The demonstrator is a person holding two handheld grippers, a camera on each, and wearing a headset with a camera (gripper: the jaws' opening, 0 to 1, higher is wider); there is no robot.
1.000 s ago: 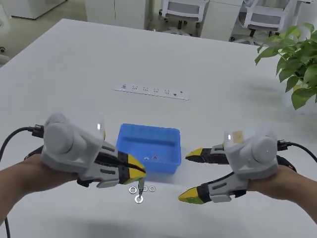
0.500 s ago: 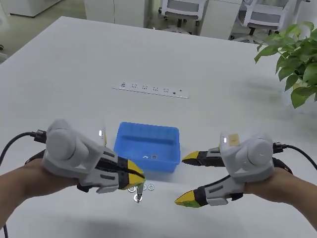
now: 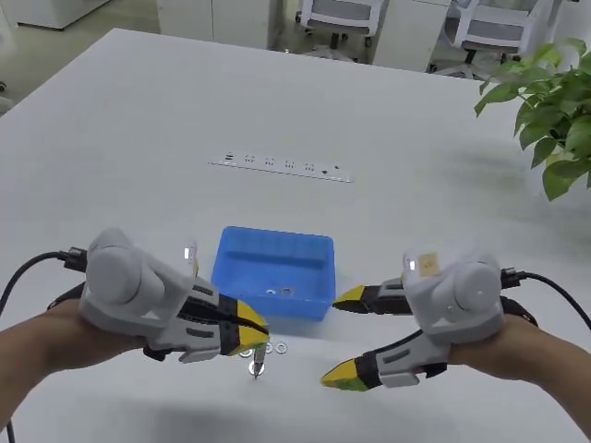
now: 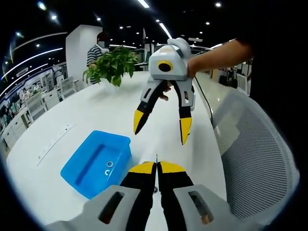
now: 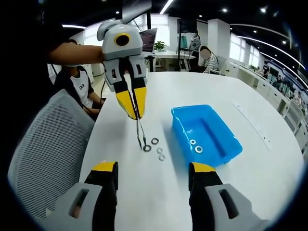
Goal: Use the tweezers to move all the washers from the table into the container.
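Since a second ago my right gripper (image 3: 332, 338) has drifted toward the container (image 3: 273, 306), jaws wide. My left gripper (image 3: 259, 323) clamps the tweezers (image 5: 139, 129), tips at one of the washers (image 5: 147, 148) by the near edge of the tabletop (image 3: 138, 120), just beside the container.

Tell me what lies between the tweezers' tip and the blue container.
Three loose washers on the table, beside the one at the tweezers tip, seen in the right gripper view.

Head view looks down close over the tabletop (image 3: 388, 129); the two gripper views face each other, sharing the blue tub (image 3: 268, 263)
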